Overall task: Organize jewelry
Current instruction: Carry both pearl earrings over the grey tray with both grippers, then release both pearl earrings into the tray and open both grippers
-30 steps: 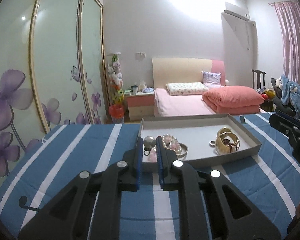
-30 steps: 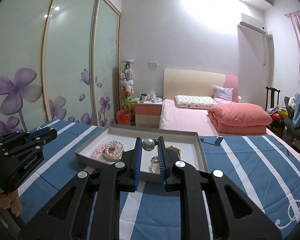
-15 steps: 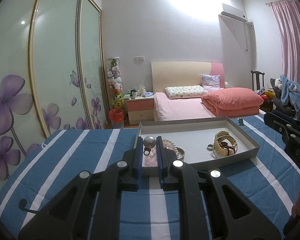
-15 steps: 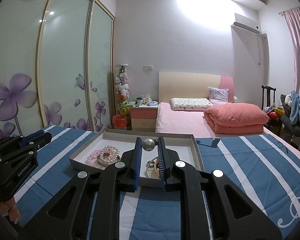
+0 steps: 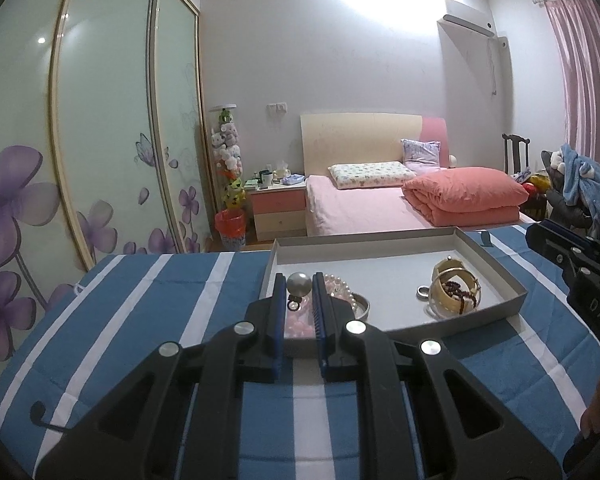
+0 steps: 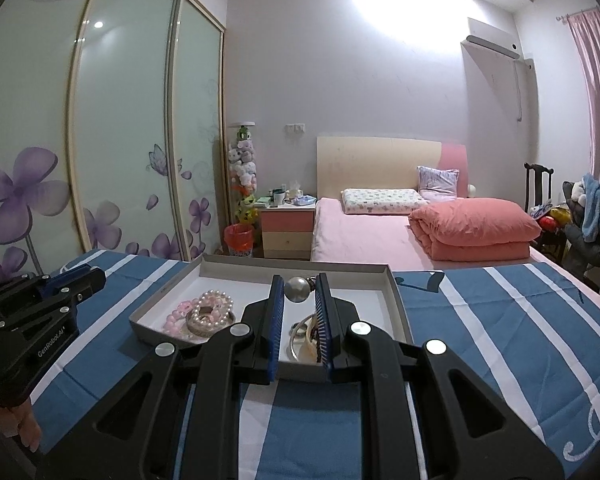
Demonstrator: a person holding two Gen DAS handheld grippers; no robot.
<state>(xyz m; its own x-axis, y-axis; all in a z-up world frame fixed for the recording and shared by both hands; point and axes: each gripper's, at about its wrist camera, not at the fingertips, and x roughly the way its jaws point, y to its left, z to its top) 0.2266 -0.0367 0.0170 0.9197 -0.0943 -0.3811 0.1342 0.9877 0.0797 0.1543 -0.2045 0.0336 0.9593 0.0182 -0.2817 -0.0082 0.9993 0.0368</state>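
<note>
Left gripper [image 5: 299,285]: pinching a silver ball [image 5: 299,283], held above the tray [image 5: 380,240].
Right gripper [image 6: 299,289]: pinching a second ball [image 6: 298,289].
Left view only: gold bangle [image 5: 454,294], ring [image 5: 422,291].
Right view: pearl bracelet [image 6: 212,310] unobstructed; bangle mostly hidden.
Surface: striped blue cloth [image 5: 140,300]; bedroom, pink bed [image 6: 364,236].

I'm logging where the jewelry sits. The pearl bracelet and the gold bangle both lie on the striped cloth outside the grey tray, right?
Not quite. The pearl bracelet and the gold bangle both lie inside the grey tray, not outside it. The tray itself rests on the striped cloth. The left wrist view shows both pieces within the tray's walls.
</note>
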